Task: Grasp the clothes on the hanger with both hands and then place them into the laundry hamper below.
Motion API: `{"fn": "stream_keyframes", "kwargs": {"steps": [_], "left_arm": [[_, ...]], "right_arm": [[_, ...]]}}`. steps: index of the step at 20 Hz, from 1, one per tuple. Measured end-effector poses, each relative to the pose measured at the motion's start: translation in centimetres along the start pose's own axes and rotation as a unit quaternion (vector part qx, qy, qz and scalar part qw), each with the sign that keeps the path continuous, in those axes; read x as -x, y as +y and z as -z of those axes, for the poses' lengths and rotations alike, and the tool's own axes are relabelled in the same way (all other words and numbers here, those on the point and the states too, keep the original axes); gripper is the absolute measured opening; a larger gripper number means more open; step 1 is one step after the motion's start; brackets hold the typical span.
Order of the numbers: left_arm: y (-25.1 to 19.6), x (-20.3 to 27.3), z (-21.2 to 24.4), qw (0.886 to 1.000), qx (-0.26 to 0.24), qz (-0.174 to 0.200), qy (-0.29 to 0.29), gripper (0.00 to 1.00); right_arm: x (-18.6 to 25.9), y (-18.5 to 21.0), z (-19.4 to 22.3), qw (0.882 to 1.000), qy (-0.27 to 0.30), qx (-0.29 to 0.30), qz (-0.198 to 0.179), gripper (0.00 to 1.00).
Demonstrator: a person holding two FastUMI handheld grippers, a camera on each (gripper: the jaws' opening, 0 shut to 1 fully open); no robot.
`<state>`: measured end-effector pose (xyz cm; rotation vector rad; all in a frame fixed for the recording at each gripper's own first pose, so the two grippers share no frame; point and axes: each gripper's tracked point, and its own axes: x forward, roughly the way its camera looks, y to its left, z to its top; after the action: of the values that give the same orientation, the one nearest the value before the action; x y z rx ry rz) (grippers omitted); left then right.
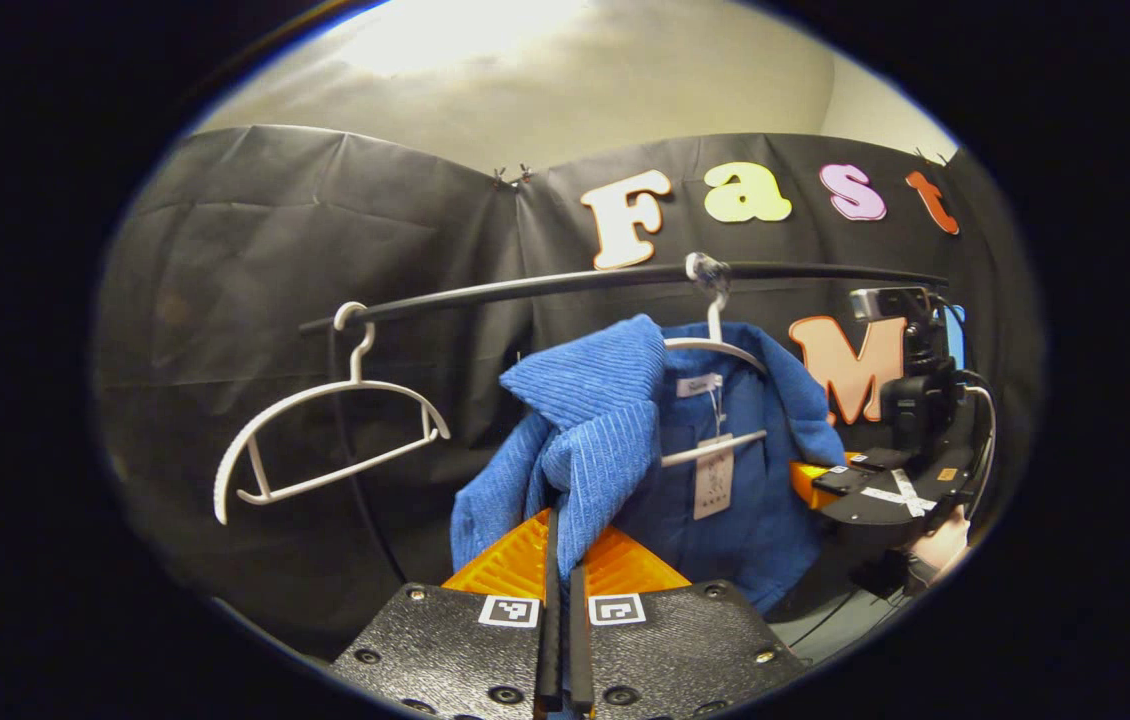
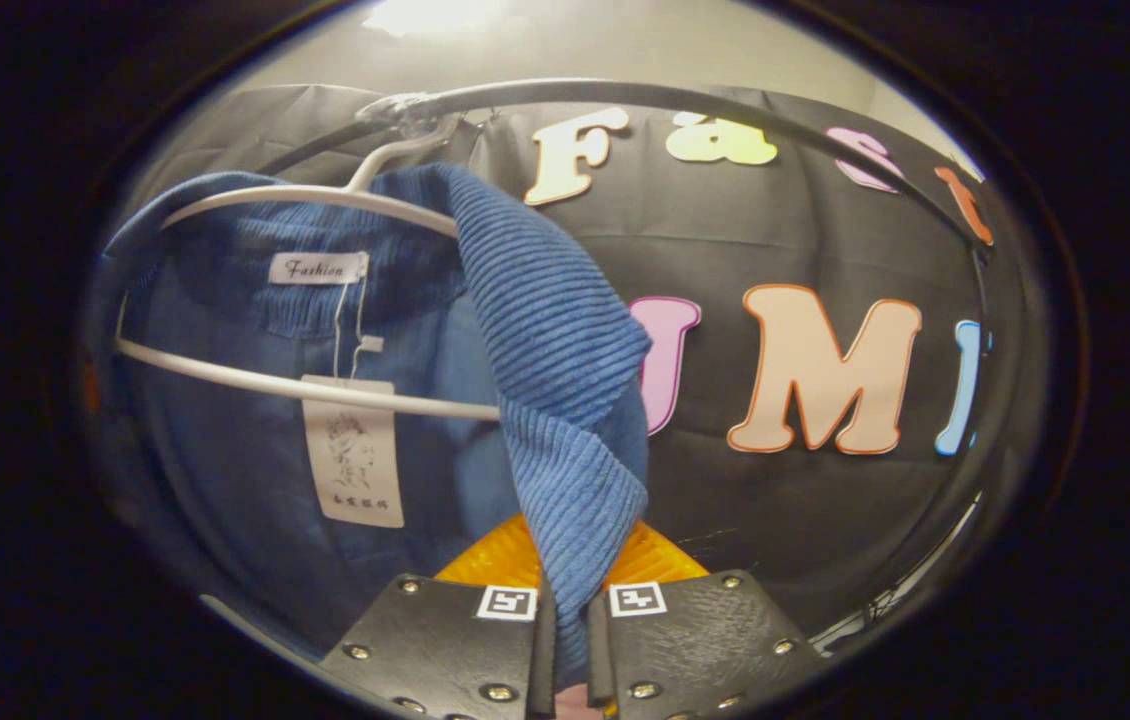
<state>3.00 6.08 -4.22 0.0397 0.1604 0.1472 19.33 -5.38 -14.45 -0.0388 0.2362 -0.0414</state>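
Note:
A blue ribbed sweater (image 1: 615,420) hangs on a white hanger (image 1: 720,345) from the black rail (image 1: 575,283). My left gripper (image 1: 565,590) is shut on a fold of the sweater's left shoulder, lifted off the hanger's arm. Farther right in the left gripper view, the right gripper (image 1: 825,480) holds the sweater's other side. In the right gripper view, the sweater (image 2: 555,340) drapes over the hanger (image 2: 325,200), and my right gripper (image 2: 565,610) is shut on its hanging edge. A paper tag (image 2: 355,450) dangles inside the collar.
An empty white hanger (image 1: 325,430) hangs tilted on the rail to the left in the left gripper view. A hand (image 1: 940,545) holds the right gripper. Black cloth walls close in behind the rail.

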Motion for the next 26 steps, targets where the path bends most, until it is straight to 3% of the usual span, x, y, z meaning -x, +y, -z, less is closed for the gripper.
{"fn": "stream_keyframes", "kwargs": {"steps": [3,11,13,14,15,16,17,18,20,26], "left_arm": [[1.4,0.3,-1.2,1.000,0.016,-0.016,-0.010,0.06],[3.6,0.3,-3.9,0.998,0.050,-0.023,-0.025,0.04],[4.7,0.1,-4.8,0.998,0.054,-0.030,-0.033,0.05],[5.2,0.1,-5.3,0.997,0.053,-0.035,-0.038,0.02],[5.9,0.2,-5.8,0.997,0.051,-0.041,-0.043,0.02],[6.6,0.1,-6.3,0.997,0.048,-0.045,-0.049,0.02],[7.3,-0.1,-6.7,0.996,0.044,-0.051,-0.054,0.02],[8.3,-0.5,-7.1,0.996,0.037,-0.059,-0.059,0.02],[9.1,-1.1,-7.3,0.996,0.034,-0.062,-0.058,0.03],[10.7,-3.7,-4.4,0.997,0.030,-0.068,-0.026,0.02]], "right_arm": [[-0.1,-2.3,-1.5,1.000,-0.011,-0.010,0.022,0.12],[-1.1,-7.4,-5.4,0.996,-0.058,0.001,0.064,0.12],[-1.7,-7.8,-6.2,0.995,-0.066,0.004,0.068,0.12],[-1.9,-7.9,-6.6,0.995,-0.069,0.006,0.070,0.07],[-2.1,-8.0,-7.0,0.995,-0.073,0.008,0.072,0.12],[-2.2,-8.0,-7.4,0.994,-0.077,0.010,0.074,0.07],[-2.3,-8.1,-7.8,0.994,-0.080,0.012,0.075,0.12],[-2.6,-8.3,-8.3,0.993,-0.084,0.013,0.079,0.07],[-3.0,-8.4,-8.9,0.993,-0.092,0.009,0.077,0.12],[-4.0,-8.3,-10.2,0.991,-0.107,0.024,0.077,0.12]]}}
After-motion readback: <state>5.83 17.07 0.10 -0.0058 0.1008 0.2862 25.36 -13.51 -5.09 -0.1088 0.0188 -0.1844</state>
